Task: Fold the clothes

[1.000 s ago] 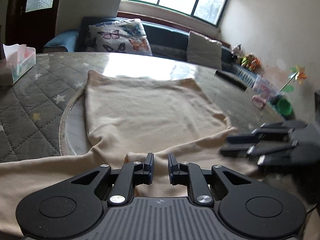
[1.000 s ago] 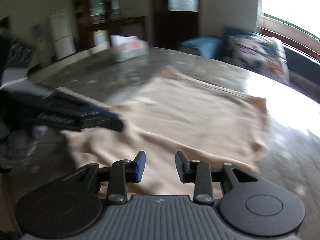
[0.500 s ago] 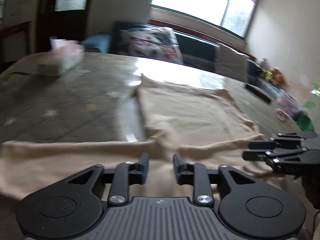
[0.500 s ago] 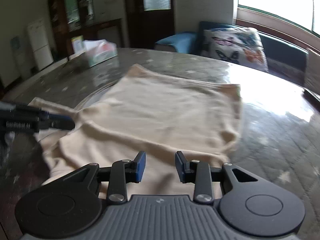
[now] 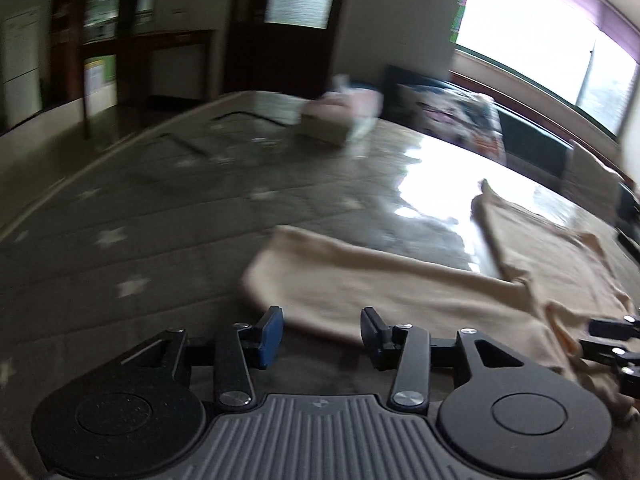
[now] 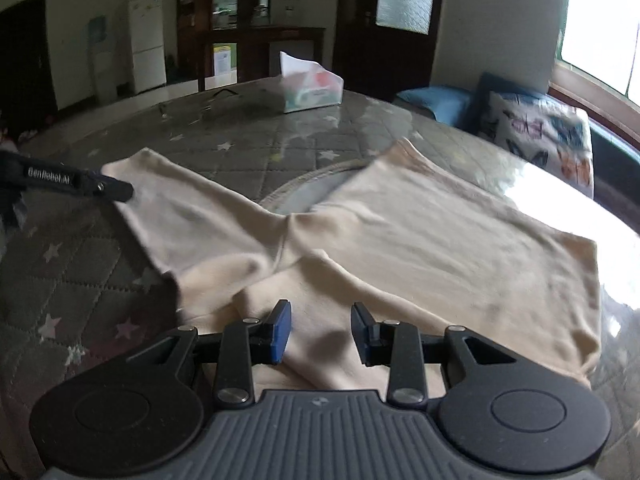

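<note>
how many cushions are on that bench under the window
3 that I can see: a blue cushion at the left end, a butterfly-print cushion beside it, and a plain beige cushion farther right, seen only from the left wrist. More may lie out of frame.

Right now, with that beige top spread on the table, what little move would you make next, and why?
Probably ease the left gripper forward onto the sleeve end and close. Its jaws are open, the cuff lies just ahead of them, and the sleeve lies stretched out sideways from the beige top. The right gripper is open above a fold, holding nothing.
</note>
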{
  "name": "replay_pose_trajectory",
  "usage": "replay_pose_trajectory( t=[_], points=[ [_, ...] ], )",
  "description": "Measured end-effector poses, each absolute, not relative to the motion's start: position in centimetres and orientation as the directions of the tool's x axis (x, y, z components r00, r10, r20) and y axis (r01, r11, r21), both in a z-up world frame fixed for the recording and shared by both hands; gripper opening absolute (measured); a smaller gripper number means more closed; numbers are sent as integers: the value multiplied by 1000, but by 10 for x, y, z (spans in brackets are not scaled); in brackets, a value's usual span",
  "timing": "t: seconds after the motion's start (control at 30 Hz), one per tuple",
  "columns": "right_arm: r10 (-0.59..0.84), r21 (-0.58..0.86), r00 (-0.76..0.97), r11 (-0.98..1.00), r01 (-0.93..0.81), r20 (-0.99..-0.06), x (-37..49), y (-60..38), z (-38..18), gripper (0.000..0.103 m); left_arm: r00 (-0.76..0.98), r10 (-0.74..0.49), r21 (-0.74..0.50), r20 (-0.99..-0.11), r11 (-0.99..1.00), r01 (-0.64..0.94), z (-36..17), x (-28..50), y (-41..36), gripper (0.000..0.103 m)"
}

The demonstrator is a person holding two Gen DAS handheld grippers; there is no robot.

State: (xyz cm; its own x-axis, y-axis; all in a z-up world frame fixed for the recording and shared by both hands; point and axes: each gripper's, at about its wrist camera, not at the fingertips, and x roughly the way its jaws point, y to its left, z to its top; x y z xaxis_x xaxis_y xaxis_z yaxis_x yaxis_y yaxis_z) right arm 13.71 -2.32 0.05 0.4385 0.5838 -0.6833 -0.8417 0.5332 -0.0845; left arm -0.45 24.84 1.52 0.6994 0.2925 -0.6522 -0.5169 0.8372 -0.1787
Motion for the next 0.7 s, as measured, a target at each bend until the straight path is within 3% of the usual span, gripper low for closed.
replay_pose_trajectory(
  t=[0.3,0.33,0.37,0.47,0.7],
  points=[
    [590,-78,433,530,-844,-682,136,-22,4,33,678,353,-190,-644,785,-589,13,-1,266,47],
    [591,-77,435,532,-843,-679,137,-24,6,33,679,356,-188,-642,785,-590,13,2,266,41],
    [592,-76,437,534,-842,-677,137,-25,7,33,679,360,-186,-640,785,-591,13,4,267,24],
    [597,-70,445,545,-836,-667,137,-33,12,33,669,370,-194,-645,767,-612,15,11,271,9],
    [621,26,433,590,-807,-653,147,-57,25,33,813,272,-247,-515,861,-445,67,34,232,6]
  ],
)
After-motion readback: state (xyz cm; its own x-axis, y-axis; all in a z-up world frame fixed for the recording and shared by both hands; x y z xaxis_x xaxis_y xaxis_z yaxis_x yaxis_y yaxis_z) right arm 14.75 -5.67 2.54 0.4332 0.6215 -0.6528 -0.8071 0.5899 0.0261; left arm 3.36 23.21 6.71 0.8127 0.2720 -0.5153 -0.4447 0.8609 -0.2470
